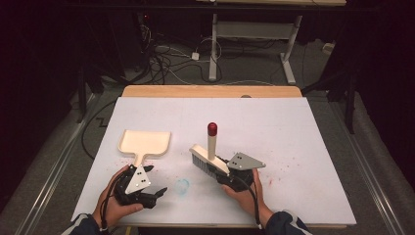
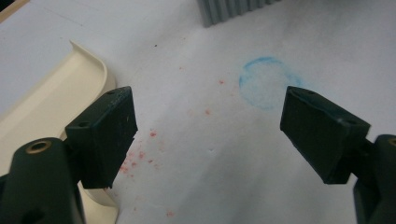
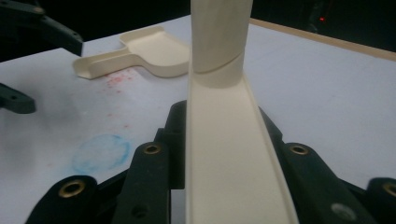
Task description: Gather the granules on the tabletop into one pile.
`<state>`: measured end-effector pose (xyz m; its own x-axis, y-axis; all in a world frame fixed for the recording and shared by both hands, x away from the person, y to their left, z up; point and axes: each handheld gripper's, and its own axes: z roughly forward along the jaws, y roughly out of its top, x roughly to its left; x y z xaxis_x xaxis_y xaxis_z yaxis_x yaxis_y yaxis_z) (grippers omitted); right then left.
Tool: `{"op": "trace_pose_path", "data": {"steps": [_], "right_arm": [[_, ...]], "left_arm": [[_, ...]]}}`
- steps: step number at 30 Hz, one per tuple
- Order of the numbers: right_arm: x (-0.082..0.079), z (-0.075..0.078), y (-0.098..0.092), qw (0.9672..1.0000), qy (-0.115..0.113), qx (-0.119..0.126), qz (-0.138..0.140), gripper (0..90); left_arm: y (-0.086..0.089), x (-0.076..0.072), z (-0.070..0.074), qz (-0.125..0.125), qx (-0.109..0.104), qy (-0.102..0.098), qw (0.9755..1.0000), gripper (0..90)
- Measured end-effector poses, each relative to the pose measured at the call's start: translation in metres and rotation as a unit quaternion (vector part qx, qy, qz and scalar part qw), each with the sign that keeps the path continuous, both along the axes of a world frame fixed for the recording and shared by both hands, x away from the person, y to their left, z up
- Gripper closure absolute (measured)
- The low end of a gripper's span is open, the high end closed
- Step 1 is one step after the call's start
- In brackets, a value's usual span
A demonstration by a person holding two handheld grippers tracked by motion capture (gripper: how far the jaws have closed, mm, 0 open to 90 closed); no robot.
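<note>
So, my right gripper [image 1: 221,169] clamps the brush [image 1: 209,159] by its cream back, jaws pressed on both long sides; in the right gripper view the back [image 3: 224,163] runs up between the jaws and the handle's top is cut off by the frame edge. From above, the handle stands upright with a red cap [image 1: 212,129], bristles facing the left side of the table [image 1: 303,147]. Whether the bristle tips touch the sheet I cannot tell; the brush head hides them.

My left gripper [image 1: 155,192] sits spread wide with nothing between the jaws, just beside the dustpan [image 1: 145,143] handle. In the left gripper view the pan's rim [image 2: 88,60] curves behind the left jaw, most of it cut off at the frame edge, and the jaw covers the handle end. Contact between jaw and pan is unclear.

Red crumbs [image 2: 140,156] lie scattered near that jaw; they read as faint specks from above, and further pink speckling to the right of the brush is too small to resolve. A blue ring stain [image 1: 182,186] marks the sheet between the grippers. Grey bristles [image 2: 229,11] poke in at the top of the left gripper view, cropped.
</note>
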<state>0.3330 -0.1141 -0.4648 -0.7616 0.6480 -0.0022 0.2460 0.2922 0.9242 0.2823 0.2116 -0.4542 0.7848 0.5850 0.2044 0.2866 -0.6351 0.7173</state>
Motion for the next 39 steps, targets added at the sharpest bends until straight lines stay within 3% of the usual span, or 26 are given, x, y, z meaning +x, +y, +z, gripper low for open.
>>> {"op": "trace_pose_path", "data": {"steps": [8,11,16,18,21,27,31,35,39], "right_arm": [[0.005,0.007,-0.021,0.999,0.0,0.002,-0.045,67.7],[0.003,0.016,-0.027,0.9994,-0.003,0.015,-0.032,67.6],[-0.006,0.039,-0.043,0.9998,-0.017,0.009,-0.006,67.6],[-0.01,0.05,-0.054,0.9997,-0.022,0.004,0.007,67.6],[-0.017,0.064,-0.075,0.9996,-0.026,-0.007,0.004,67.5],[-0.029,0.073,-0.126,0.9995,-0.012,-0.009,-0.028,67.5],[-0.035,0.076,-0.154,0.9991,0.012,-0.025,-0.033,67.3],[-0.038,0.075,-0.177,0.9977,0.065,-0.017,-0.005,67.3],[-0.039,0.071,-0.186,0.9949,0.097,-0.024,0.012,67.3]], "left_arm": [[0.0,-0.001,0.001,-0.001,-0.001,-0.001,1.0,17.7],[0.0,0.0,0.0,0.0,-0.002,0.0,1.0,17.7],[0.001,-0.001,0.001,0.002,-0.003,-0.001,1.0,17.7],[0.002,-0.001,0.001,0.004,-0.004,-0.003,1.0,17.7],[0.004,-0.001,0.002,0.007,-0.007,-0.004,0.9999,17.7],[0.003,-0.001,0.003,0.009,-0.005,-0.005,0.9999,17.7],[0.003,0.0,0.003,0.01,-0.002,-0.011,0.9999,17.7],[0.004,0.001,0.004,0.012,-0.001,-0.012,0.9999,17.7],[0.004,0.001,0.003,0.012,0.002,-0.011,0.9999,17.7]]}}
